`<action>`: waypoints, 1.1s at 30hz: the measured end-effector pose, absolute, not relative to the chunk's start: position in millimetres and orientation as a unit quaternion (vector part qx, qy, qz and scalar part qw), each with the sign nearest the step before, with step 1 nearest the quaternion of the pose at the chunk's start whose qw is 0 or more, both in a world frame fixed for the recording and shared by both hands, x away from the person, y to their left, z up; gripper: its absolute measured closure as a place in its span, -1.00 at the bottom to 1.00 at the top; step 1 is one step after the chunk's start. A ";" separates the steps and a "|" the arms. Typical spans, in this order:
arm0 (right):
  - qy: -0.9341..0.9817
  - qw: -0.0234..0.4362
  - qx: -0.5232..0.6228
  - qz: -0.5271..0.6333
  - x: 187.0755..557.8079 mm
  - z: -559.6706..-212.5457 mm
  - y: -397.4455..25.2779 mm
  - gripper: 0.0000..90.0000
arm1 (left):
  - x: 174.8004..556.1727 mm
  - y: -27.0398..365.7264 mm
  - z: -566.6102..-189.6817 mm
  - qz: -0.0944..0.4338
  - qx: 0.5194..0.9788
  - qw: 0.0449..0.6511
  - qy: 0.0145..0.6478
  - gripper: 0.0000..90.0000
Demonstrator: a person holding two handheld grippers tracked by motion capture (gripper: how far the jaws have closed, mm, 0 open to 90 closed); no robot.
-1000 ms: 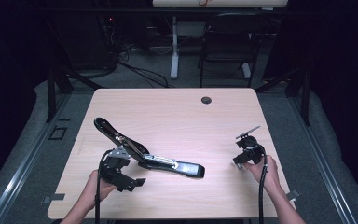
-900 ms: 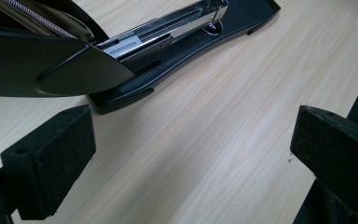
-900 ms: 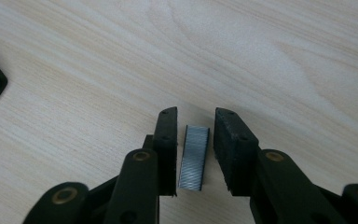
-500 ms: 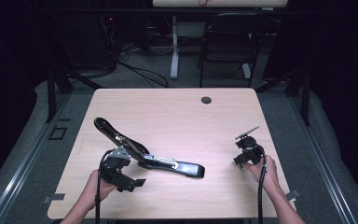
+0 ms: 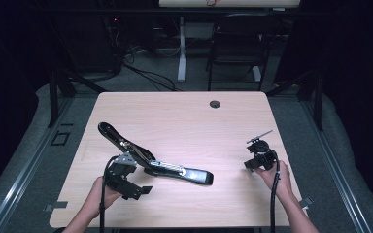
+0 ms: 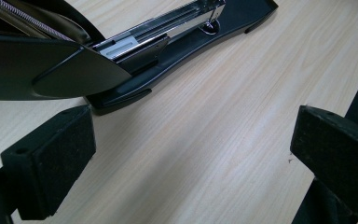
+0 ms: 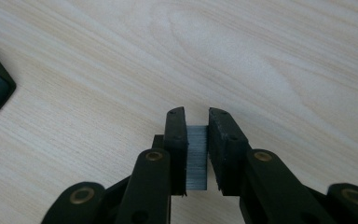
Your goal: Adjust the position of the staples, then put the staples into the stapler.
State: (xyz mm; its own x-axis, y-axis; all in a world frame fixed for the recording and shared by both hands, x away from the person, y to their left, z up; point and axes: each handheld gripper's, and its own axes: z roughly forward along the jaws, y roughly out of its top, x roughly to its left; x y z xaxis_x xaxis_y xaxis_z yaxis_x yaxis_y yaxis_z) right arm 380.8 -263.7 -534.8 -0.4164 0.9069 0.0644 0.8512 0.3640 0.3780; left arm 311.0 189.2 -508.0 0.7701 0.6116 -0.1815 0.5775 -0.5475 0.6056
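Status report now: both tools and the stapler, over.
Left tool open, beside the opened stapler. Right tool shut on staple strip. Nothing in the way.

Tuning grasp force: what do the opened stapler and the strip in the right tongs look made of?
Stapler: glossy black base and lid, plastic or painted metal by the sheen; its staple rail is bright polished metal. Staple strip in the right tongs: dull grey, finely ridged, likely steel staples. Table: pale matte wood-grain laminate.
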 end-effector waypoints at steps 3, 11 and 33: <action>0.825 0.085 0.529 0.181 380.3 -532.0 -262.5 0.74 | 311.5 189.6 -507.8 0.025 0.879 0.335 0.339 -1.00; 0.830 0.089 0.515 0.193 378.1 -527.7 -255.0 0.74 | 311.4 191.7 -507.4 0.025 0.876 0.339 0.343 -1.00; 0.844 0.123 0.462 0.244 367.7 -508.4 -233.7 0.74 | 312.3 192.2 -507.3 0.023 0.876 0.339 0.342 -1.00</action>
State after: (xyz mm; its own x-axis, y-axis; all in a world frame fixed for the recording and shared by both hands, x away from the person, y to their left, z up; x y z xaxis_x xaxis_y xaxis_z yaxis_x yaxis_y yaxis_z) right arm 367.7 -233.7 -508.4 -0.5432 0.8394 0.0170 0.7190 0.4546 0.5258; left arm 312.3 192.2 -507.3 0.7653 0.6148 -0.1909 0.5829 -0.5359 0.6108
